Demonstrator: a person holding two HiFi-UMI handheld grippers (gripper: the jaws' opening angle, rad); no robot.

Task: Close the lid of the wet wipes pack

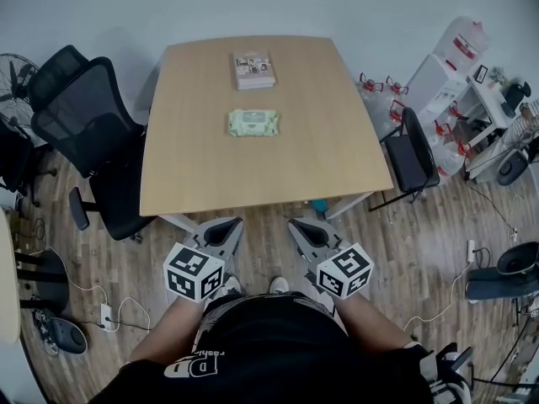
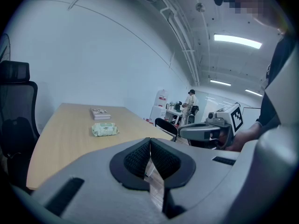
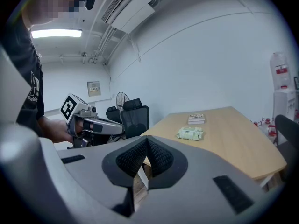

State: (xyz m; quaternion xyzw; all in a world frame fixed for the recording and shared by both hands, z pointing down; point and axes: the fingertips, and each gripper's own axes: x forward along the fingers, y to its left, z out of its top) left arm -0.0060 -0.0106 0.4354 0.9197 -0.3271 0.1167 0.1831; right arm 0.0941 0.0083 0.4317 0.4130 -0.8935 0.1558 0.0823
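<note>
While the wet wipes pack (image 1: 253,123) lies flat near the middle of the pale wooden table (image 1: 194,183), both tools are held well apart from it, short of the near edge; the left gripper (image 1: 222,228) and the right gripper (image 1: 305,228) sit side by side, each with its jaws pressed together on nothing; a small stack of booklets (image 1: 254,70) rests beyond the pack; a black mesh office chair (image 1: 88,116) stands at the table's left, a smaller black chair (image 1: 414,154) at its right; the floor (image 1: 421,251) is wood plank, the wall (image 1: 253,2) plain white; a fan (image 1: 17,74) occupies the left corner.
</note>
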